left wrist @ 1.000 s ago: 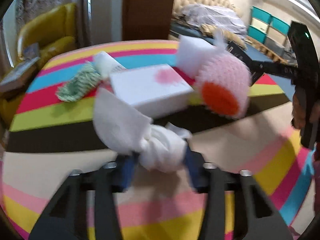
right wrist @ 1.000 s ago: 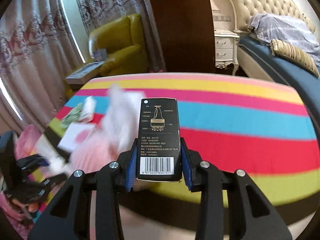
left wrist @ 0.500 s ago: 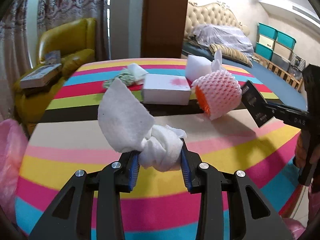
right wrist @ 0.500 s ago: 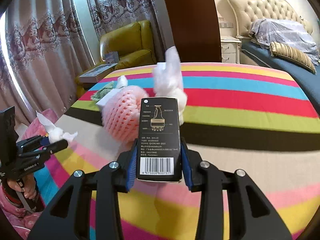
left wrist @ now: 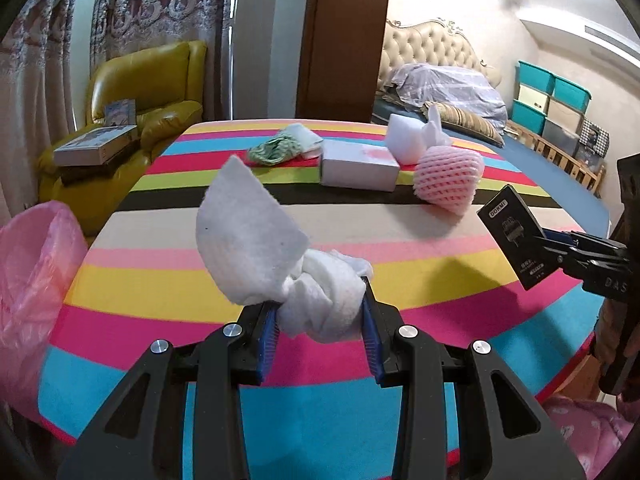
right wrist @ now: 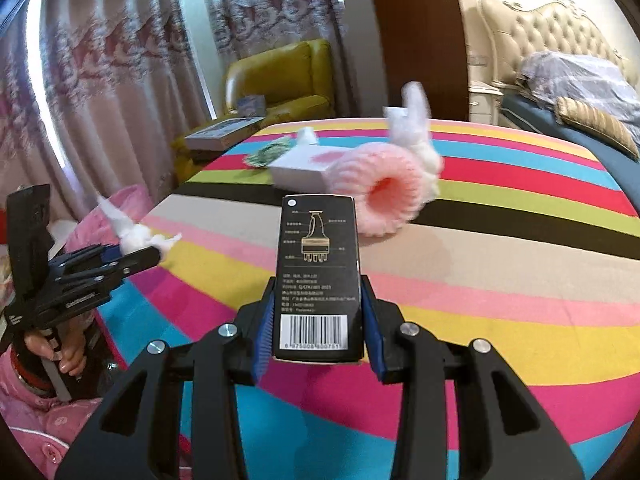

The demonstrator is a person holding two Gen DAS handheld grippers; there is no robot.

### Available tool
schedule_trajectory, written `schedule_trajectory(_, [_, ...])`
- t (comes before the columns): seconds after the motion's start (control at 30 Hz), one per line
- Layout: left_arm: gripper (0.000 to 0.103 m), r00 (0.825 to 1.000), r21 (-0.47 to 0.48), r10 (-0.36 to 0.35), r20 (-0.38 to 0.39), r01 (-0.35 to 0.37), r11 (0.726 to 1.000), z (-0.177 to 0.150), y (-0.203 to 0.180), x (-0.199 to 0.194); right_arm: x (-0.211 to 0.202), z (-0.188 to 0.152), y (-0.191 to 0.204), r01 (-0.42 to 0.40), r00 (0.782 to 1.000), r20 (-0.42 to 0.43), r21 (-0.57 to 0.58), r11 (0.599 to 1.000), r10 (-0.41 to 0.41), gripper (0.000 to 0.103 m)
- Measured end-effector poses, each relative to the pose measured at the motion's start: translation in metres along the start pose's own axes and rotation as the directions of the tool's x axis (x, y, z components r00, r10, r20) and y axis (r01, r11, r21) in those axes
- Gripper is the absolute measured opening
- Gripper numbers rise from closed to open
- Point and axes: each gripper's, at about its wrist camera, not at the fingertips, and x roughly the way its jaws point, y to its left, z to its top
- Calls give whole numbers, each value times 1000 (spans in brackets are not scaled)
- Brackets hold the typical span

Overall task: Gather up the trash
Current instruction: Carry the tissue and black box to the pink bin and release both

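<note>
- left gripper (left wrist: 318, 320): matt black plastic with bright metal screw heads and ribbed blue pads.
- tissue (left wrist: 276, 268): soft white paper, crumpled, faintly dimpled.
- black box (right wrist: 318, 276): smooth cardboard with a slight sheen, printed with a white barcode label; held in the right gripper (right wrist: 318, 330) of the same matt black plastic.
- foam net (left wrist: 448, 178): pink spongy mesh, ribbed.
- white box (left wrist: 360, 166): matt smooth card.
- tabletop (left wrist: 420, 276): striped cloth, flat and dull.
- bin bag (left wrist: 28, 280): thin pink plastic film, glossy and wrinkled.
- armchair (left wrist: 136, 80): shiny yellow leather.
</note>
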Motion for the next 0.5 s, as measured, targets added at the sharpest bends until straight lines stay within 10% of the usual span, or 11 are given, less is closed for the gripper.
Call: schedule_trajectory(0.5, [34, 996, 5, 50, 80, -51, 999, -13, 9, -31, 22, 10, 52, -32, 999, -21, -135, 990, 29, 38])
